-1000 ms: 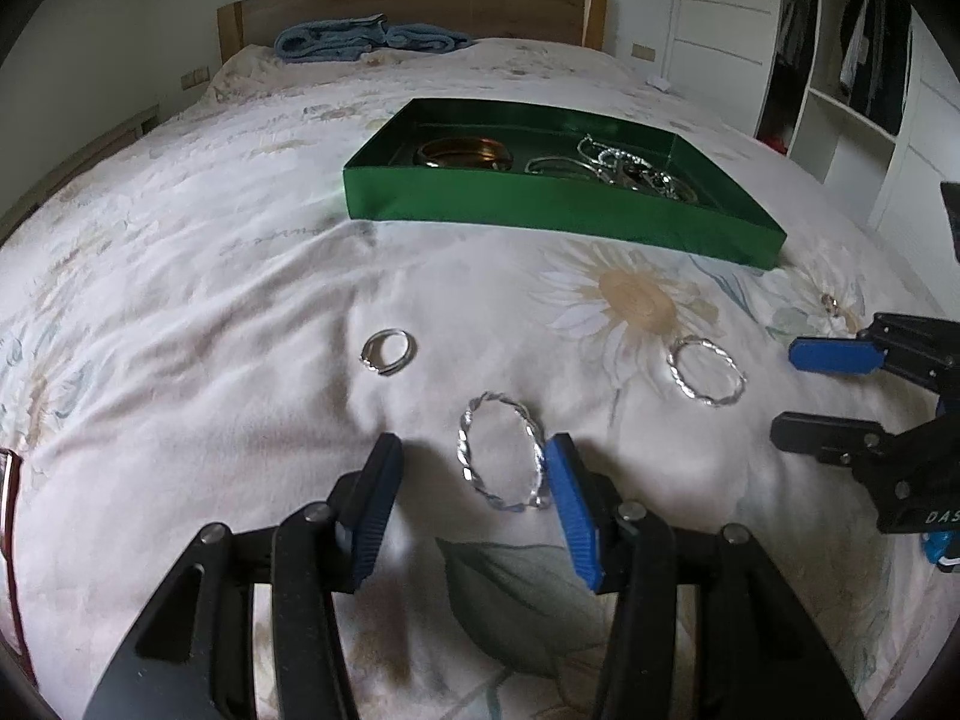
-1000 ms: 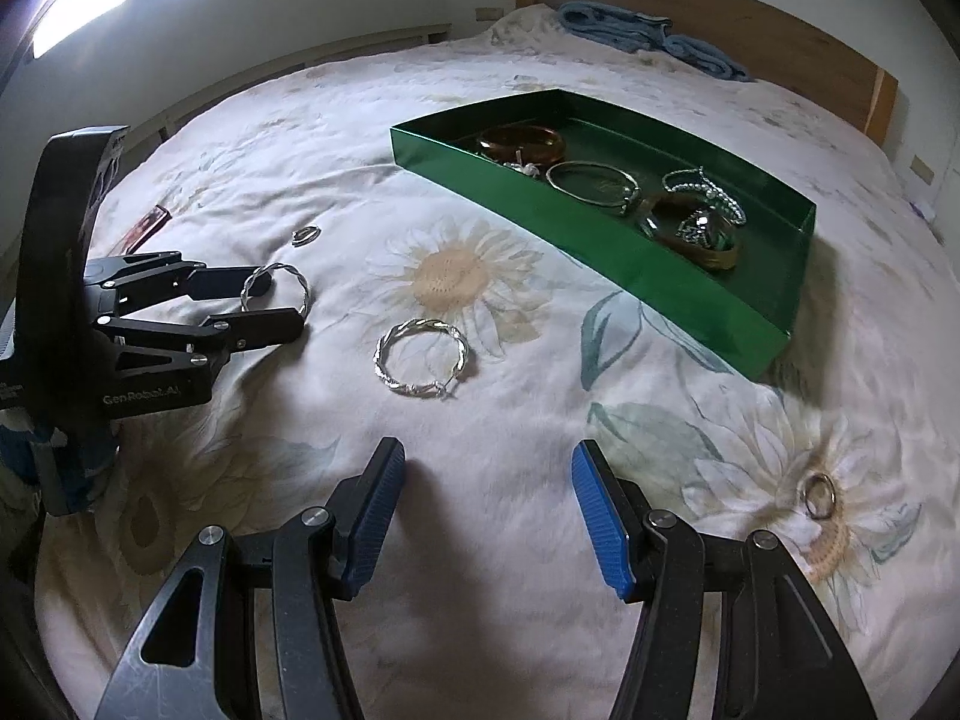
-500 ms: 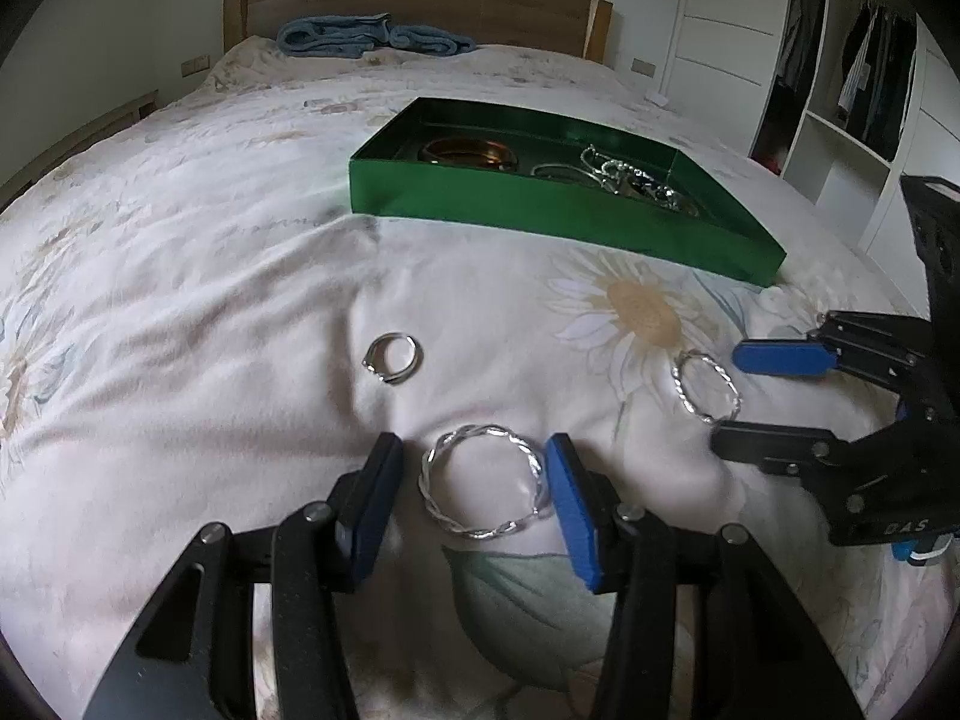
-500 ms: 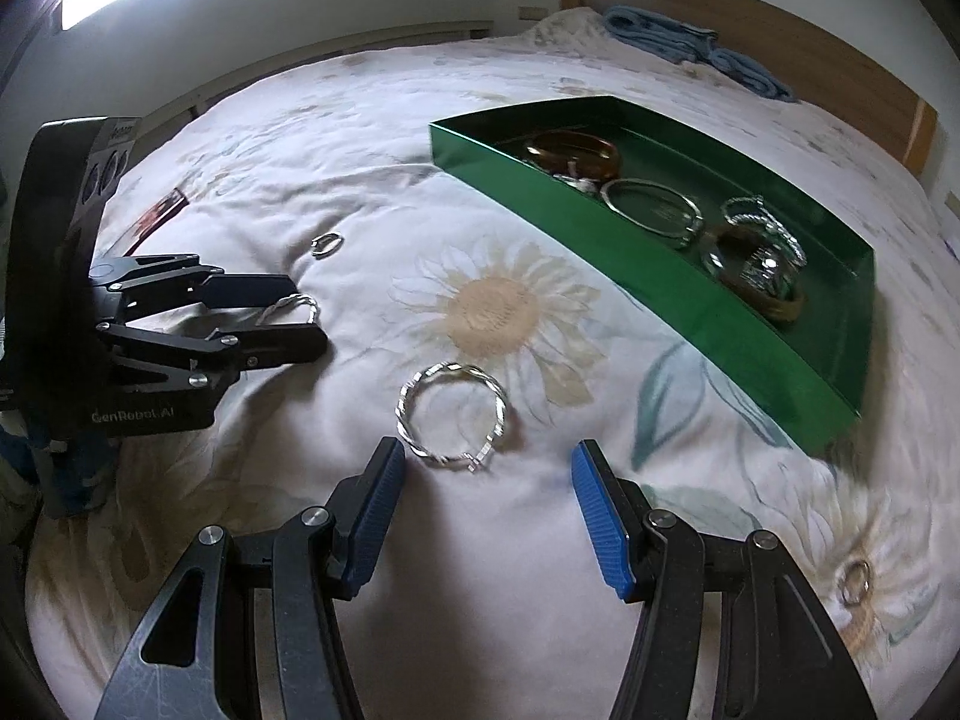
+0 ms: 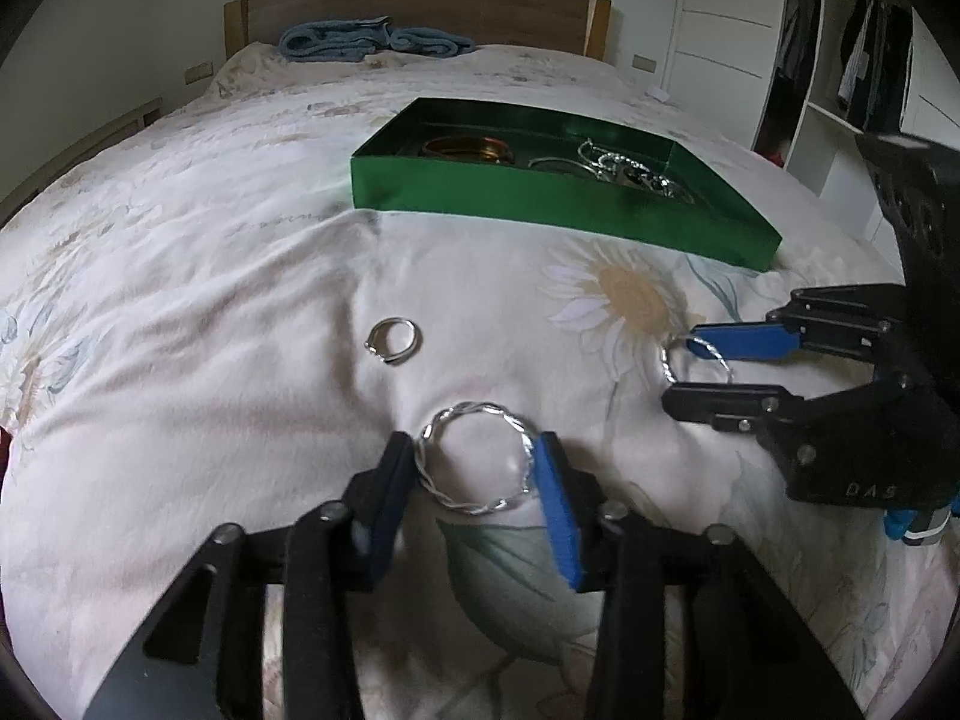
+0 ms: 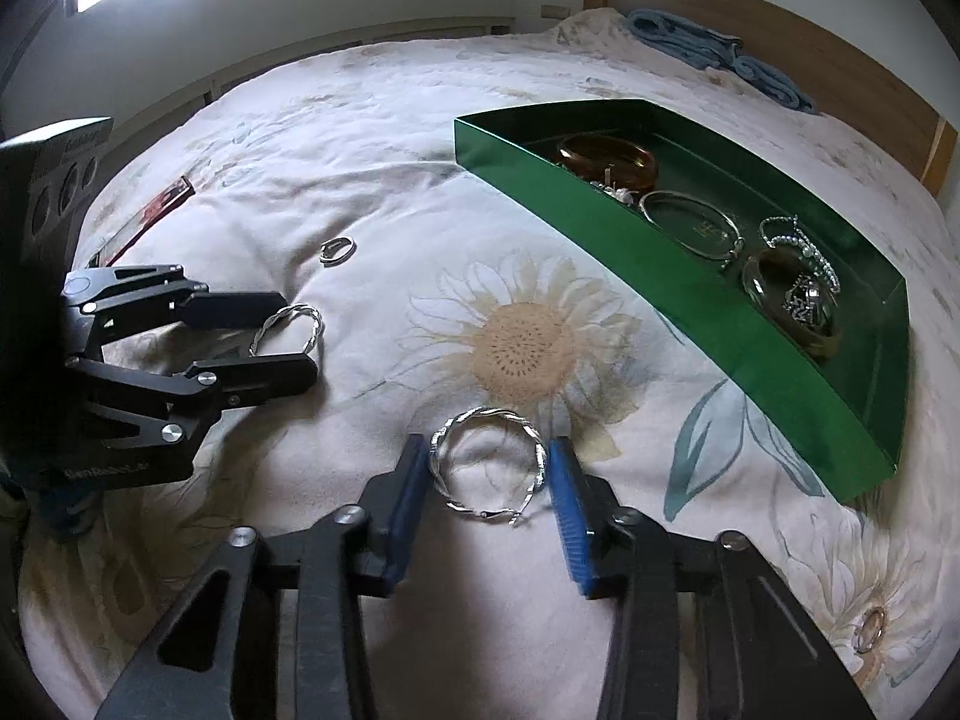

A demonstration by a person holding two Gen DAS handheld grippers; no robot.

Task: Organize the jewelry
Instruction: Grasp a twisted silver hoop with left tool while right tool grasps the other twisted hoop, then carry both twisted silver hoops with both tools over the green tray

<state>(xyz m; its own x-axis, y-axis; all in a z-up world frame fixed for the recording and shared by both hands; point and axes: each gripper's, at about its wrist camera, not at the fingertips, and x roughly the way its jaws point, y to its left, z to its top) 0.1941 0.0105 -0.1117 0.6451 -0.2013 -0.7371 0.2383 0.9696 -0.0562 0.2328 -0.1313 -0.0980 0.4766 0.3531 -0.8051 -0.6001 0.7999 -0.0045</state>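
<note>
Two twisted silver hoops lie flat on the floral bedspread. My left gripper (image 5: 474, 468) is open with its fingers on either side of one hoop (image 5: 475, 504); it also shows in the right wrist view (image 6: 287, 324). My right gripper (image 6: 487, 468) is open around the other hoop (image 6: 489, 517), which also shows in the left wrist view (image 5: 671, 360). A small silver ring (image 5: 393, 341) lies ahead and left of the left gripper. A green tray (image 5: 540, 204) holding bangles and chains sits further back.
Another small ring (image 6: 870, 630) lies on the bedspread at the right wrist view's lower right. A blue towel (image 5: 366, 42) rests by the wooden headboard. A red-edged object (image 6: 153, 219) lies at the bed's left. Wardrobe shelves (image 5: 852, 78) stand to the right.
Both grippers have moved forward and down so that each now brackets a hoop between its open fingers. The hoops, rings and tray have not moved.
</note>
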